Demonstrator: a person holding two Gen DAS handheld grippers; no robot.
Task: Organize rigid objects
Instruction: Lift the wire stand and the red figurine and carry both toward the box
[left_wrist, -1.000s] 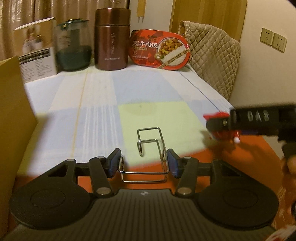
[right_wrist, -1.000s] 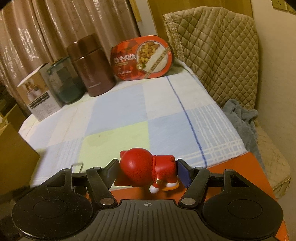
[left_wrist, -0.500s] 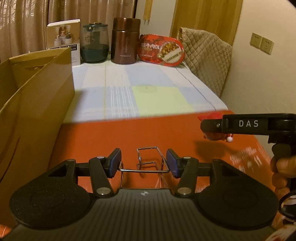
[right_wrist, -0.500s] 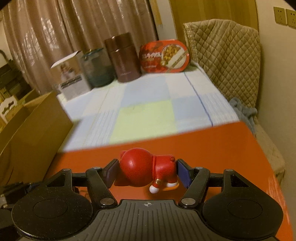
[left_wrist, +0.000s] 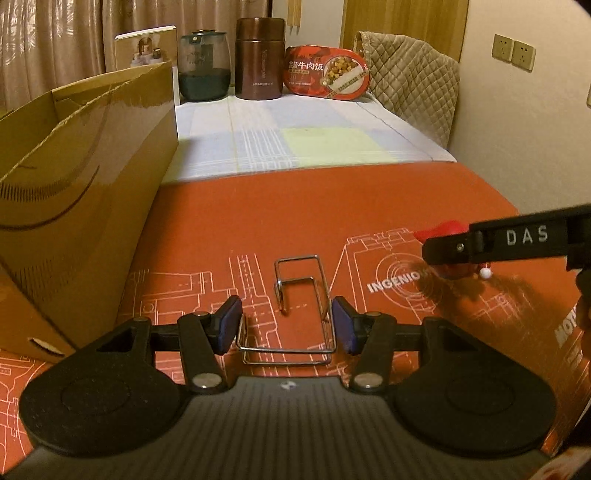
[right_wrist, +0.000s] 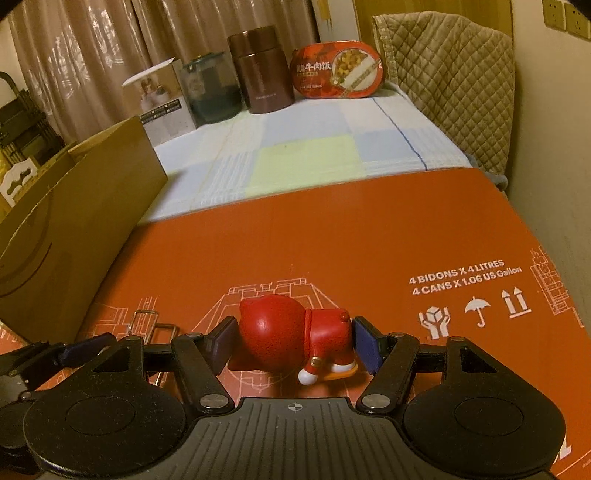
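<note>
My left gripper (left_wrist: 287, 330) is shut on a bent metal wire hook (left_wrist: 299, 291) and holds it just above the orange printed cardboard sheet (left_wrist: 332, 206). My right gripper (right_wrist: 293, 345) is shut on a red toy figure (right_wrist: 288, 338) lying sideways between the pads, low over the same orange sheet (right_wrist: 332, 240). In the left wrist view the right gripper (left_wrist: 454, 251) shows at the right with the red figure (left_wrist: 441, 229) in it. In the right wrist view the wire hook (right_wrist: 155, 328) and left gripper show at lower left.
An open brown cardboard box (left_wrist: 74, 177) stands at the left. At the back of the checked cloth (left_wrist: 295, 140) stand a white carton (left_wrist: 147, 48), a dark glass jar (left_wrist: 203, 66), a brown flask (left_wrist: 260, 59) and a red food tub (left_wrist: 327, 74). A quilted chair (left_wrist: 410, 74) is right.
Both grippers have pulled back toward me from the checked cloth to over the orange sheet, each still holding its object. The cardboard box has come into view at the left.
</note>
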